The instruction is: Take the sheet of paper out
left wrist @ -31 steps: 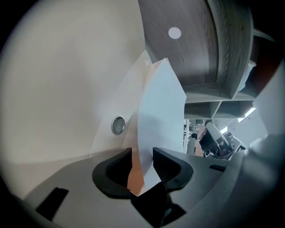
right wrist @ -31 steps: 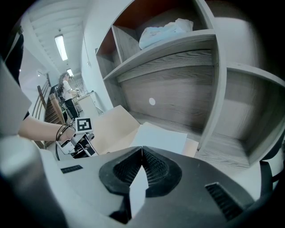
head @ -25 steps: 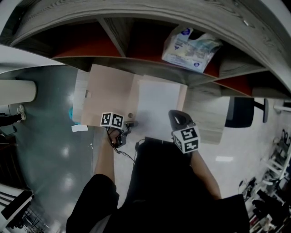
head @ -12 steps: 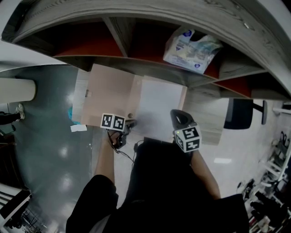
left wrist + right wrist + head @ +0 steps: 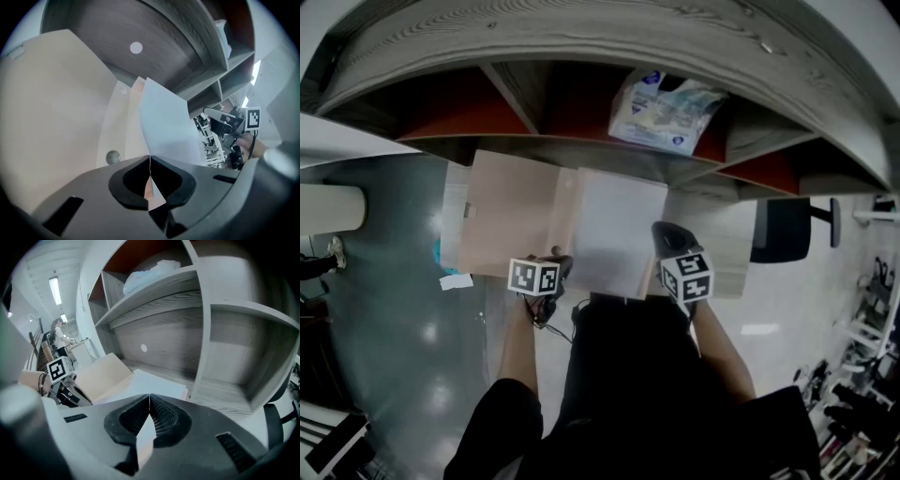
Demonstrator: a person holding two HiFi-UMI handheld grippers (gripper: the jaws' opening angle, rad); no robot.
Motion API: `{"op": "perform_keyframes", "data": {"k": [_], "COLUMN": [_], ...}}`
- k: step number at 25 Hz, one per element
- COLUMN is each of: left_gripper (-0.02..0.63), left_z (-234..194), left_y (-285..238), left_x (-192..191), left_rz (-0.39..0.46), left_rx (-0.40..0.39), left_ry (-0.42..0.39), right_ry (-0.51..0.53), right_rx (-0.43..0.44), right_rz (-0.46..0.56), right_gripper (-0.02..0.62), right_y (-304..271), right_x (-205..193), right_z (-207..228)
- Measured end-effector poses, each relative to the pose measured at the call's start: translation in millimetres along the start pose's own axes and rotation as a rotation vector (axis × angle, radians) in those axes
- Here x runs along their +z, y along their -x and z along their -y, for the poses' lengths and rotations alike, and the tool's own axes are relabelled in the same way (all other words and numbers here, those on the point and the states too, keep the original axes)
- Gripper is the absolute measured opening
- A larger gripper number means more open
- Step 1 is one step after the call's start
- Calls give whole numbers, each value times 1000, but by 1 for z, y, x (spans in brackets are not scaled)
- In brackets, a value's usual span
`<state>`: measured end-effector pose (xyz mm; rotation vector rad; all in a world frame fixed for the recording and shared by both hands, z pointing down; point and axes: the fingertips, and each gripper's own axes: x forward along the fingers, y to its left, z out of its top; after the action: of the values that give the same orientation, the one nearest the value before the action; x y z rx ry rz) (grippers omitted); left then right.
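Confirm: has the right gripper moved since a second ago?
Yes. Against the shelf, the right gripper has shifted rightward, toward the black chair, while shut on the sheet of paper.

The sheet of paper (image 5: 614, 230) lies on the open folder's (image 5: 502, 211) right half; behind them, a packet (image 5: 661, 108) sits in the shelf (image 5: 581, 37).
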<state>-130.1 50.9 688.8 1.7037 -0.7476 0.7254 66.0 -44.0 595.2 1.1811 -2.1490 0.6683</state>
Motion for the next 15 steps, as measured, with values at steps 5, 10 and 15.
{"op": "perform_keyframes", "data": {"k": [5, 10, 15], "left_gripper": [48, 48, 48], "left_z": [4, 4, 2], "left_y": [0, 1, 2], "left_x": [-2, 0, 1], "left_rz": [17, 49, 55], "left_rx": [102, 155, 198], "left_ry": [-87, -115, -139], "right_ry": [-63, -198, -242], "right_rx": [-41, -25, 5], "right_rz": [23, 49, 43], "right_gripper": [17, 18, 46], "right_y": [-1, -2, -7], "right_x": [-3, -9, -17], "right_z": [31, 55, 62]}}
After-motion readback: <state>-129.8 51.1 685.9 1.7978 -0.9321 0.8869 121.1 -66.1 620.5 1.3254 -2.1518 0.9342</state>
